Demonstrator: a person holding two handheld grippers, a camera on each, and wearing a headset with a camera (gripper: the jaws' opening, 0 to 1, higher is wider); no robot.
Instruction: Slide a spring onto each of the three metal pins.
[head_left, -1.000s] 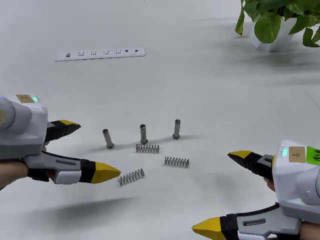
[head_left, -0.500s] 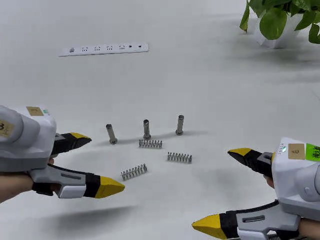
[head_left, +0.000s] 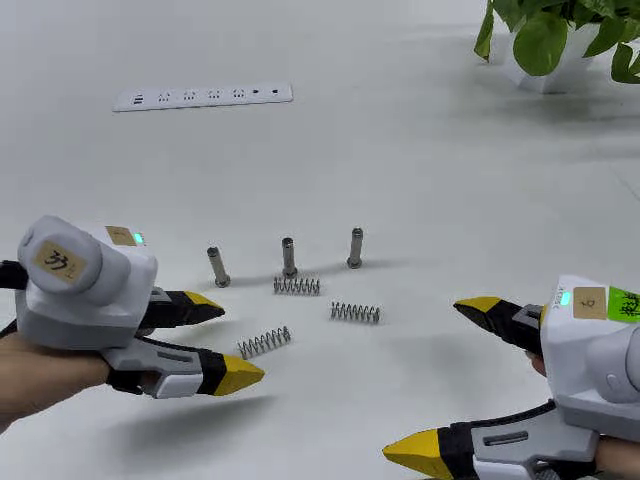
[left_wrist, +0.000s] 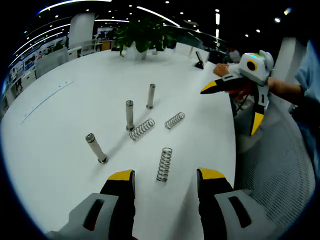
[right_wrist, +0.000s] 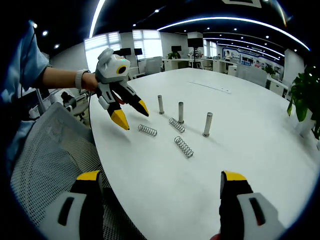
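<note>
Three short steel pins (head_left: 289, 257) stand on the white desk (head_left: 400, 150), with three small coiled wire springs (head_left: 297, 286) lying loose just beside them. The yellow-tipped left tool (head_left: 236, 341) gapes at the nearest spring (head_left: 264, 342) — it looks light, squashy and apt to roll, so pinch gently mid-coil. The right tool (head_left: 430, 381) is spread wide — empty.
</note>
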